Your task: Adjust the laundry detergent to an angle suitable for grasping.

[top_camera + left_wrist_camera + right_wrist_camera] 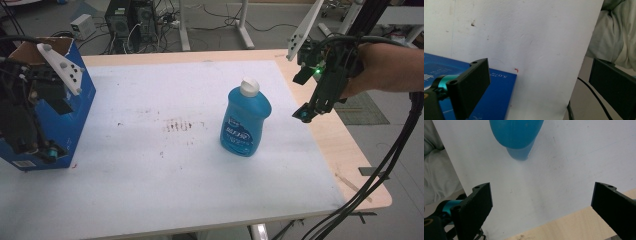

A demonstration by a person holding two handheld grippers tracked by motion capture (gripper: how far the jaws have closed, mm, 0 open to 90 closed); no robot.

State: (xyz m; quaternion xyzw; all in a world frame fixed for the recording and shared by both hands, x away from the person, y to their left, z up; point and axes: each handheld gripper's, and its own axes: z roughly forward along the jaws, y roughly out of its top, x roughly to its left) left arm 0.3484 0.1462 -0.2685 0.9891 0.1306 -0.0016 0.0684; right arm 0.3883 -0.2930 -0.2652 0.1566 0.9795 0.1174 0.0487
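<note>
You're at the reach step: both claws spread, holding nothing. Bottle [245, 119] stands upright mid-table, right of centre. Right gripper [306, 112] hovers over the right edge (left gripper [47, 150] by the box [82, 107] at the left edge). Next: straddle the bottle, squeeze.

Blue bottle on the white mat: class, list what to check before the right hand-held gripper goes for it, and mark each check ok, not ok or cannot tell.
1. Blue bottle stands upright on the white mat: ok.
2. White cap is on the bottle: ok; whether tight, cannot tell.
3. Right hand-held gripper jaws wide apart with nothing between: ok.
4. Mat between that gripper and the bottle is free of objects: ok.
5. Left hand-held gripper open, over by the blue box, away from the bottle: ok.
</note>
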